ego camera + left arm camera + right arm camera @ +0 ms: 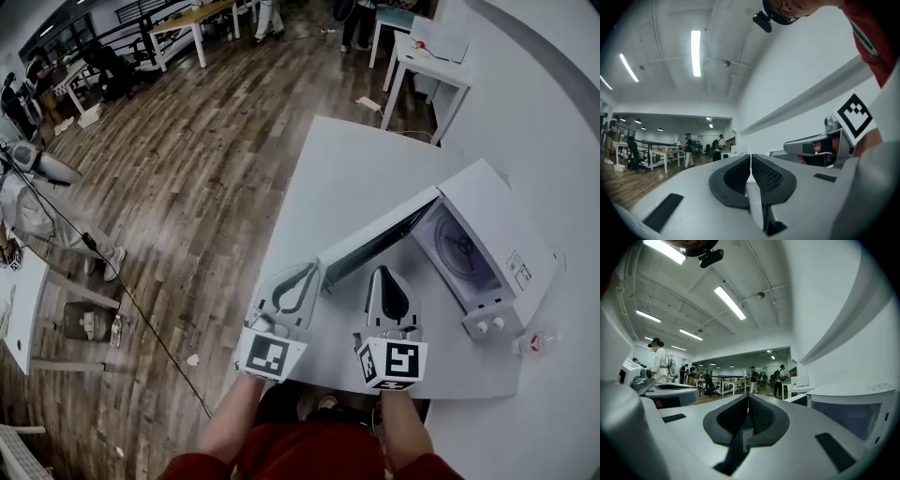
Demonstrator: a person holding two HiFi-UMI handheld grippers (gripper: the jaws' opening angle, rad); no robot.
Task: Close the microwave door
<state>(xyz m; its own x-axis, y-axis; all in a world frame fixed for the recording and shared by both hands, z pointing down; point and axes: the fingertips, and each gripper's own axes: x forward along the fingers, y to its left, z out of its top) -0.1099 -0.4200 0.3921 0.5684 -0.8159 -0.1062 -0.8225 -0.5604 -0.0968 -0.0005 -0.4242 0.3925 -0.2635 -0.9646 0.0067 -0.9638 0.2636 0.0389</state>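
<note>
White boxy microwave [502, 234] on the white desk [347, 169], its stiff hinged door [375, 242] swung open (light, I judge): push near its free edge. On the left gripper [750, 161] and the right gripper [748, 404], fingers are pressed together, empty.

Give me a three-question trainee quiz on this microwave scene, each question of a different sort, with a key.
1. True or false: the hinged door of the white box-shaped microwave stands open.
2. Pick one. The jaws of the left gripper are: A) wide apart; B) together with nothing between them; C) clamped on a bottle.
3. Fill in: the microwave's front panel carries ___ round white knobs.

Key: 1 true; 2 B; 3 two.
</note>
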